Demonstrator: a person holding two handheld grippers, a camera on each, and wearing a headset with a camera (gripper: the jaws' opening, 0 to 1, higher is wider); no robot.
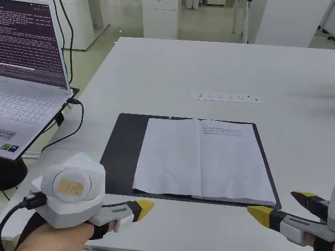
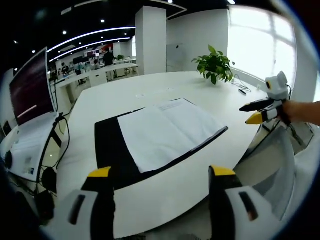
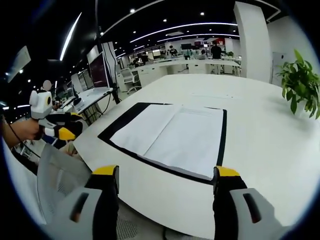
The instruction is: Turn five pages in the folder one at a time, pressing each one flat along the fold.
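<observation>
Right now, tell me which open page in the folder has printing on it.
The right-hand page in the head view: lines of print run near its top edge, while the left-hand page looks blank.

No writing can be read. The laptop screen [image 1: 29, 44] carries rows of pale text, and the folder [image 1: 230, 162] has a few printed lines atop its right page, all too small.

Folder [image 1: 199, 157] is laid open and flat near the front edge of the table [image 1: 209, 63]. Bare tabletop is left to its right, beyond it, and in a narrow strip in front. The left side is crowded by the laptop [image 1: 26, 94] and cable [image 1: 81, 121], just beside the cover. A white strip [image 1: 226, 97] lies beyond the folder, apart. The plant [image 2: 215, 65] is well apart.
</observation>
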